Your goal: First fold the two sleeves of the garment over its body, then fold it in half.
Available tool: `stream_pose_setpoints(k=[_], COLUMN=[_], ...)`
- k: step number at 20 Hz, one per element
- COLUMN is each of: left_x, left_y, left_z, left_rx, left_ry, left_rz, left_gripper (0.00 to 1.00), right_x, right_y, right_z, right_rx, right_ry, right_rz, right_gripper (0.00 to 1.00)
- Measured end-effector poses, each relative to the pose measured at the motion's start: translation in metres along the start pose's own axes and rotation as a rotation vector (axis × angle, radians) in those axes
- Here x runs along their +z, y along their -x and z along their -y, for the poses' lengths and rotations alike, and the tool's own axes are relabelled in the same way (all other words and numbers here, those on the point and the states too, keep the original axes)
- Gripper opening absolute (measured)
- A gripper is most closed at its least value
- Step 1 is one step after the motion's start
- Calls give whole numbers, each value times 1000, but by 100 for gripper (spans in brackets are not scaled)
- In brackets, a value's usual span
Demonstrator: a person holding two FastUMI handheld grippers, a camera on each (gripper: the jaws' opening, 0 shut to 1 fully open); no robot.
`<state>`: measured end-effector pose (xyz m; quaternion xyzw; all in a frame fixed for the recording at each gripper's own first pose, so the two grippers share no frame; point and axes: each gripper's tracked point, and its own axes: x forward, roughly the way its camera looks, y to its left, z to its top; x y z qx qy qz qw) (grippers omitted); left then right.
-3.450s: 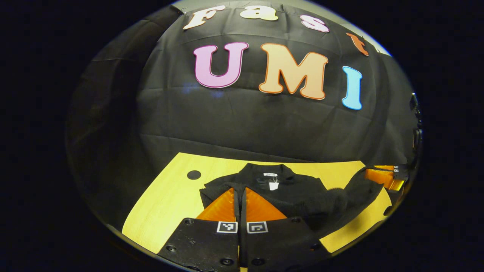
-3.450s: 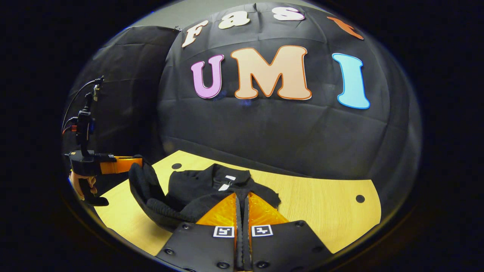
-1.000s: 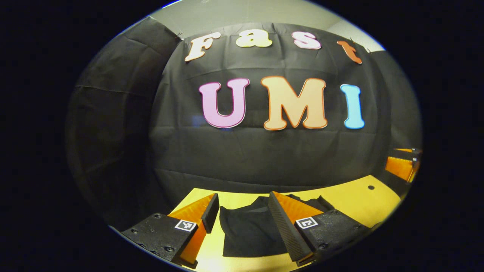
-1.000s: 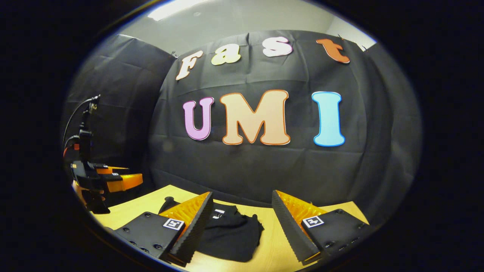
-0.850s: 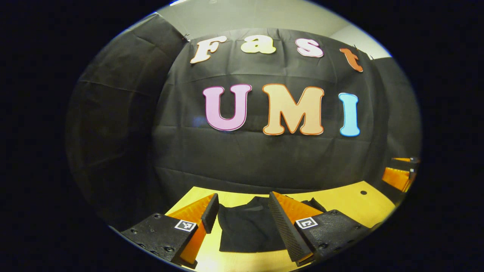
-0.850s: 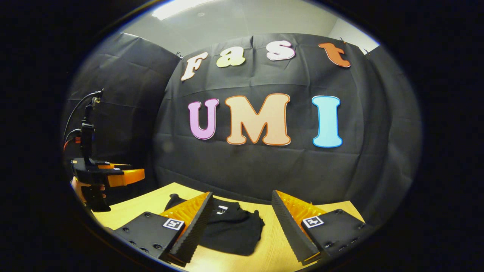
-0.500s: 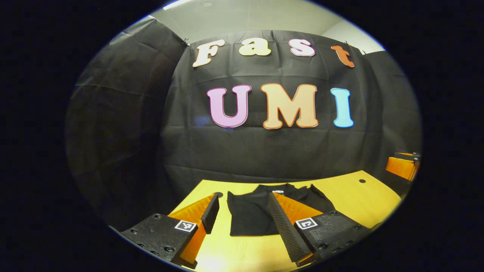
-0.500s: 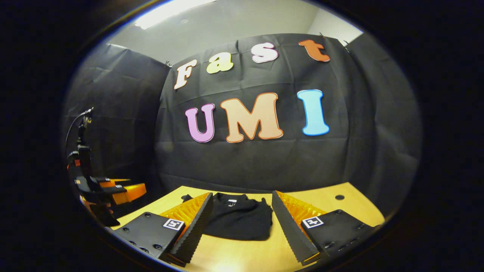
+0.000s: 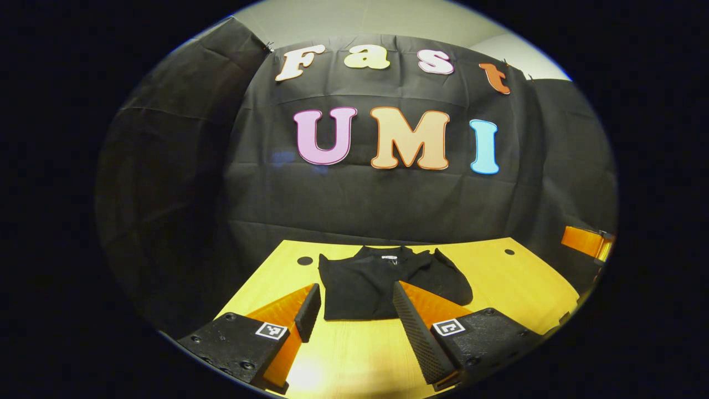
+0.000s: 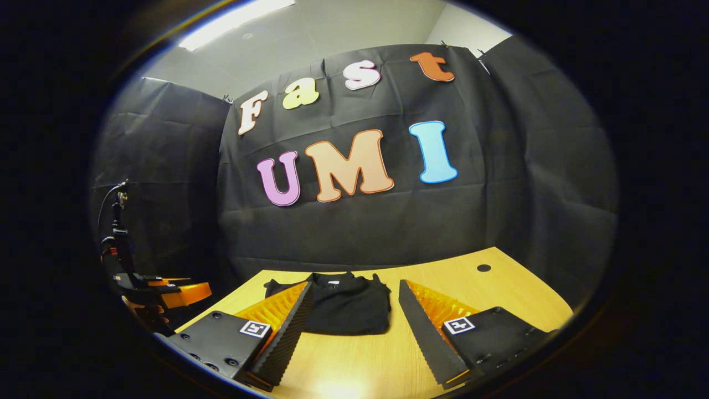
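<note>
The black garment (image 9: 382, 281) lies folded into a compact block on the wooden table (image 9: 515, 282), collar toward the back wall. In the right gripper view the same garment (image 10: 346, 307) rests flat between and beyond the fingers. My left gripper (image 9: 354, 316) is open, held above the table in front of the garment's near edge, touching nothing. My right gripper (image 10: 354, 316) is open too, also short of the garment. The left gripper (image 10: 166, 293) and the hand holding it show at the far left of the right gripper view; the right gripper (image 9: 584, 242) shows at the right edge of the left gripper view.
The table has small dark holes near its back corners (image 9: 304, 260) (image 10: 483, 267). Black cloth walls close the booth behind and at both sides. Bare wood lies in front of and to the right of the garment.
Both grippers, shut on the garment 3.5 s ago, have let go and opened. Over the last second both have drawn back from the folded garment, which now lies farther off.
</note>
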<state>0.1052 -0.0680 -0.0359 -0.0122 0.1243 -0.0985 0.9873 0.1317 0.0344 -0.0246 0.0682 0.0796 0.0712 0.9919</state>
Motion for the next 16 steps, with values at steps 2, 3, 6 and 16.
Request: stream_pose_setpoints(k=[2,3,6,16], left_x=[2,4,5,4], left_y=[5,6,8,9], left_z=[-4,-4,-6,-7], left_rx=[12,15,18,-2], left_ry=[0,2,5,13], left_rz=[7,15,17,19], left_gripper=[80,80,80,87], right_x=[-1,-2,-6,-8], right_y=[5,8,13,23], right_z=[0,1,2,3], right_rx=[-3,-6,-11,-30], right_ry=[-4,3,20,12], right_rz=[0,-2,-10,-3], right_gripper=[97,97,97,97])
